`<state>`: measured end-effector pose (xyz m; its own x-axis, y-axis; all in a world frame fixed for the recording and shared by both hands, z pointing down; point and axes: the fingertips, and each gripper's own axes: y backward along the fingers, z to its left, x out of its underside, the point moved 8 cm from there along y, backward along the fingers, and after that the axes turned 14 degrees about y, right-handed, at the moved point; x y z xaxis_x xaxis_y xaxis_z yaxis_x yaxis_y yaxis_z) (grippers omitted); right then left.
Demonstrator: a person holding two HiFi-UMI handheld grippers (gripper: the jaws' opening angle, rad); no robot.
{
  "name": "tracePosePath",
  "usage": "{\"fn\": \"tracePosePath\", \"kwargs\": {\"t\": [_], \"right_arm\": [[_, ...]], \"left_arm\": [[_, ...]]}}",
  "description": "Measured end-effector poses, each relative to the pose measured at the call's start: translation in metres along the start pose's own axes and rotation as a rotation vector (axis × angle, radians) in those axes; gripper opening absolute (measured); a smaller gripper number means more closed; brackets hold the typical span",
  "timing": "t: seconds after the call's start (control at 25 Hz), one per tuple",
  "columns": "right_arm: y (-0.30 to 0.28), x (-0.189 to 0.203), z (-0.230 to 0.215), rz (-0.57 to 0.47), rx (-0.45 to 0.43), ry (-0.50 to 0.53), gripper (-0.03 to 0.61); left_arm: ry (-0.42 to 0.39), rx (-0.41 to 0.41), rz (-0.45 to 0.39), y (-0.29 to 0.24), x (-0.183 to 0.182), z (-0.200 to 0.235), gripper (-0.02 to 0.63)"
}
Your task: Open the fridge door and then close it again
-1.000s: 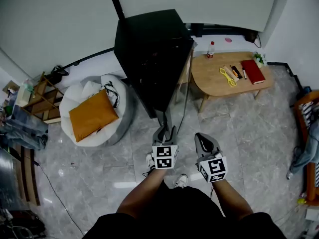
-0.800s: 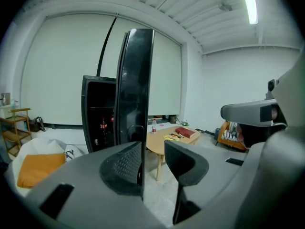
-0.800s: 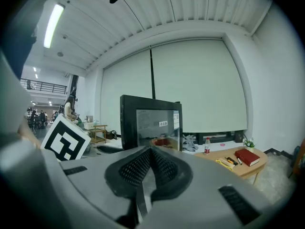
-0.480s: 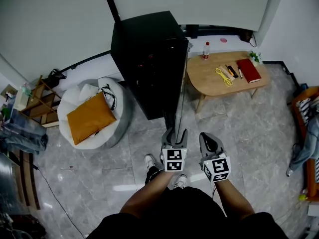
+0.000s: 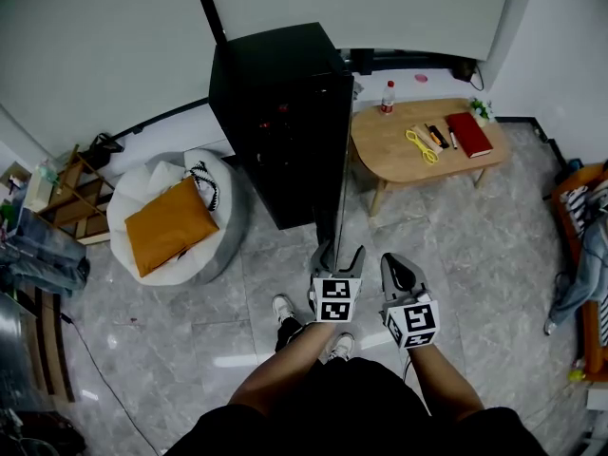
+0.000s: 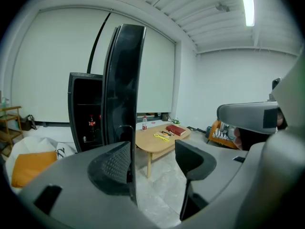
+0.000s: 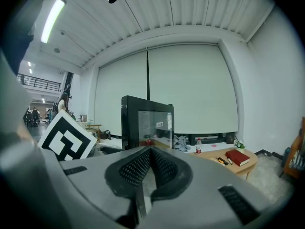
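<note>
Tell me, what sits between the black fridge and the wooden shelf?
A pale beanbag with an orange cushion on it fills the floor between fridge and shelf, shown in the head view.

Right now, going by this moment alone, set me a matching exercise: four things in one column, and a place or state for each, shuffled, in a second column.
Things:
1. fridge door
2. left gripper
3. right gripper
4. red book

Places or states:
A. lying on the wooden table
B. jaws together, nothing between them
C. swung open from the black cabinet
D. jaws apart, the door's edge between them

Pairs: 1-C, 2-D, 3-B, 4-A.

Note on 2: the left gripper's jaws are opening, and the door's edge stands close against one pad, clear of the other.
</note>
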<state>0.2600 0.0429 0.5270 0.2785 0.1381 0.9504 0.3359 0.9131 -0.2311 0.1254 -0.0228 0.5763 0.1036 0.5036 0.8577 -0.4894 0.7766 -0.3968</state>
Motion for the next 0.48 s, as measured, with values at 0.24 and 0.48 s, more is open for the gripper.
{"fn": "tracePosePath", "kwargs": {"t": [0.24, 0.48], "right_arm": [[0.001, -0.004, 0.008, -0.014, -0.006, 0.005, 0.018], [-0.002, -0.008, 0.019, -0.033, -0.022, 0.006, 0.018]], "left_arm": [[-0.012, 0.003, -0.039, 0.016, -0.003, 0.0, 0.291], [-0.054, 0.019, -0.08, 0.042, -0.009, 0.002, 0.253]]}}
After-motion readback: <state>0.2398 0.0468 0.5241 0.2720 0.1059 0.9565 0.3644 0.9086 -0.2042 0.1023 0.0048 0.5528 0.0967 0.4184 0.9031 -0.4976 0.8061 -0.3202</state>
